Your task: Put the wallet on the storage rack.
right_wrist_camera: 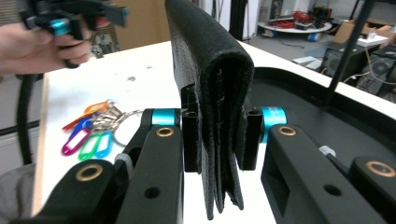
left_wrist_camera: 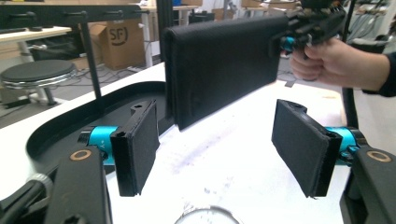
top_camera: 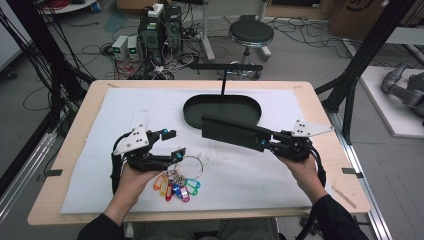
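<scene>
A black folded wallet (top_camera: 235,132) hangs level above the white mat, with my right gripper (top_camera: 265,142) shut on its right end. In the right gripper view the jaws (right_wrist_camera: 219,140) pinch the wallet's (right_wrist_camera: 210,70) folded edge. My left gripper (top_camera: 175,143) stands open to the left, nothing between its pads (left_wrist_camera: 140,144); the wallet (left_wrist_camera: 219,65) is ahead of it and apart. A key ring with several coloured tags (top_camera: 177,182) lies on the mat just below the left gripper, its ring (left_wrist_camera: 205,217) showing at the bottom edge of the left gripper view.
A black oval tray (top_camera: 186,111) with a thin upright post (top_camera: 223,85) sits at the back middle of the mat, partly behind the wallet. The wooden table edge (top_camera: 65,150) frames the mat. A stool (top_camera: 250,34) and cables lie beyond the table.
</scene>
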### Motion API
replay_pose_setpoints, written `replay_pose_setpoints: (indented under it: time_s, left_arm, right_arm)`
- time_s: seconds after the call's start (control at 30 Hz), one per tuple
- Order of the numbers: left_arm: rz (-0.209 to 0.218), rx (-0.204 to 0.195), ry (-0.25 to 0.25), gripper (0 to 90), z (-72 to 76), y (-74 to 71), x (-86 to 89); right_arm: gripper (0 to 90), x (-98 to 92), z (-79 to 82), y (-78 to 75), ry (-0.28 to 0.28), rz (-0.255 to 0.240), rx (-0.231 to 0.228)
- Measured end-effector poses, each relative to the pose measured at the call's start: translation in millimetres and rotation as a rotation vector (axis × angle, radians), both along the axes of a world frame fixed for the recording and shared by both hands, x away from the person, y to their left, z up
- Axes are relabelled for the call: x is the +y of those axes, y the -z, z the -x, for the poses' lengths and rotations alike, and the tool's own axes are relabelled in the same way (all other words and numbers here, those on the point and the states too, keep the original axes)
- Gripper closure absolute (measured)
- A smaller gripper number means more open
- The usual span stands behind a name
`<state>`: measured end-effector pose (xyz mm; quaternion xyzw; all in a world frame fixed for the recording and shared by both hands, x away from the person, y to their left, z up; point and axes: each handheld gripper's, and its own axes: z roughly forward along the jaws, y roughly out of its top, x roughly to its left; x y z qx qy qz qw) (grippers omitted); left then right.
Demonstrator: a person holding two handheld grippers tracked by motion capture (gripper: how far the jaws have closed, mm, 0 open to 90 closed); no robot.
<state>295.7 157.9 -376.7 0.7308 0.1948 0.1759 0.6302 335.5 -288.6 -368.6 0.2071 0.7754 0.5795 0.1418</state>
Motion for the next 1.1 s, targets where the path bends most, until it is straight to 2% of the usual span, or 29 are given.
replay_pose_setpoints:
  time_s: [0.33,0.47,0.83,1.1]
  left_arm:
    - [-0.01,0.011,-0.035,29.8,18.7,11.4,17.2]
    - [-0.012,0.018,-0.043,29.8,22.9,16.6,22.2]
    - [-0.002,0.026,-0.054,29.8,25.3,24.6,27.3]
    - [-0.008,0.016,-0.049,29.8,25.8,25.3,25.2]
  right_arm:
    - [76.7,5.0,-25.6,-8.6,0.052,0.005,-0.026]
    - [76.7,6.7,-33.3,-9.6,0.062,0.012,-0.021]
    - [76.8,11.4,-48.3,-13.2,0.092,0.012,-0.031]
    - [76.8,15.5,-61.1,-6.4,0.113,0.005,-0.02]
